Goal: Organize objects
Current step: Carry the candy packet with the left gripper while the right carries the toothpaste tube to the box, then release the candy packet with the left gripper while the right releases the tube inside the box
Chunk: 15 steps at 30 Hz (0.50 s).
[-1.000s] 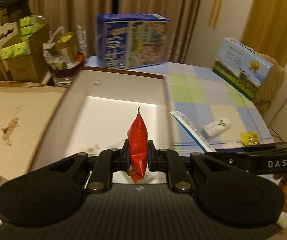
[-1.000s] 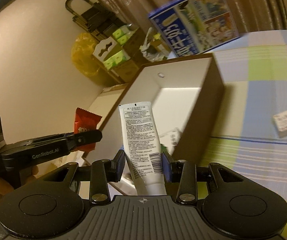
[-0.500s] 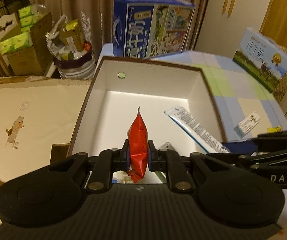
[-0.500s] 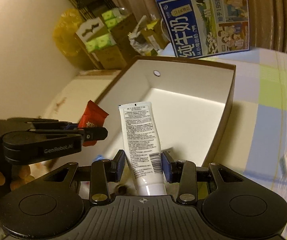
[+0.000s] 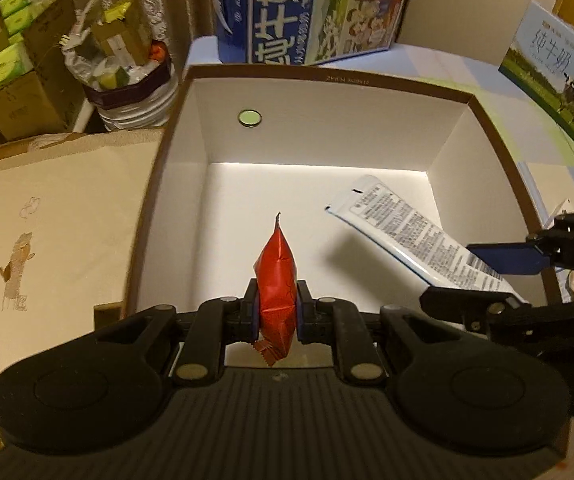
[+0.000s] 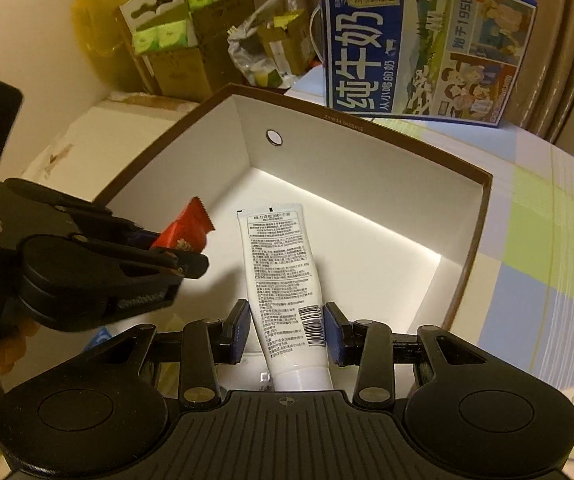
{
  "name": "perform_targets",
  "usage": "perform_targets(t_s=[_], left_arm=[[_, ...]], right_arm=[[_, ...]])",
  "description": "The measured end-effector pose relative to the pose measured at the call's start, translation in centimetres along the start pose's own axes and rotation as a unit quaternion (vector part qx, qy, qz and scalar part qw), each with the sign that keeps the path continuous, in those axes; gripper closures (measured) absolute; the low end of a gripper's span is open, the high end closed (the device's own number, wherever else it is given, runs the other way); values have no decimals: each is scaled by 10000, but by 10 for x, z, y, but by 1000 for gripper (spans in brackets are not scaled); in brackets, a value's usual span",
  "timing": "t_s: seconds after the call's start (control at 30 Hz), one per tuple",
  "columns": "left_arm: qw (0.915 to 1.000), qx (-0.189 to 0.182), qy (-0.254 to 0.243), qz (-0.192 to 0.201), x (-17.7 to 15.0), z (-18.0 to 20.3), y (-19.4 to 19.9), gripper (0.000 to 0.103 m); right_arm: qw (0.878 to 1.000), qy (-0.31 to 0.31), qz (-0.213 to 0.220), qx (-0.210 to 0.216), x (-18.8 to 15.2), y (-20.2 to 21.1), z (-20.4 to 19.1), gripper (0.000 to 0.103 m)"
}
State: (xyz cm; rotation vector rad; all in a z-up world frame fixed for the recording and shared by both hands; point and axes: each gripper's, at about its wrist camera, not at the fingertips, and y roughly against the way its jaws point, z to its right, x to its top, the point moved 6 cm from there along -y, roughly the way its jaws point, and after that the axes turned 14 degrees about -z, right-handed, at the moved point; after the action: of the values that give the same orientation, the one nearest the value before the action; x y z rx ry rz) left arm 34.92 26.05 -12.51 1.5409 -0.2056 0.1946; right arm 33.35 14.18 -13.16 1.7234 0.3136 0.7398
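My left gripper [image 5: 276,312] is shut on a red snack packet [image 5: 276,276] and holds it over the near part of a white box with a brown rim [image 5: 327,80]. My right gripper [image 6: 285,330] holds a white tube with printed text [image 6: 281,280] over the same box [image 6: 483,216]; its jaws stand slightly apart around the tube, and a small gap shows at the left pad. The tube [image 5: 411,236] and right gripper [image 5: 515,276] show at the right of the left wrist view. The left gripper [image 6: 185,254] with the packet [image 6: 185,232] shows in the right wrist view.
A blue milk carton box [image 6: 423,48] stands behind the white box, and another carton [image 5: 555,76] lies at the far right on the checked cloth [image 6: 535,216]. Cardboard boxes with green packs [image 5: 3,76] and a bag of clutter [image 5: 127,72] stand at the far left.
Both grippers have moved forward and down over the white box, which now fills both views. The right jaws have loosened a little around the tube.
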Motion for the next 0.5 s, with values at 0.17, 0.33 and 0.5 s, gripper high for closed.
perform_targets(t_s=[0.17,0.33,0.5], left_arm=[[9997,-46,-174,-133,11,4,-14,90],[9995,-99,-234,-162,16,6,-20,86],[9995,-64,-273,-115,18,5,-16,79]], right_arm=[[9999,47,-72,-110,6,-7,4,67],[9998,94,-104,-172,7,-10,7,67],[9998,100,-99,-172,8,-12,8,66]])
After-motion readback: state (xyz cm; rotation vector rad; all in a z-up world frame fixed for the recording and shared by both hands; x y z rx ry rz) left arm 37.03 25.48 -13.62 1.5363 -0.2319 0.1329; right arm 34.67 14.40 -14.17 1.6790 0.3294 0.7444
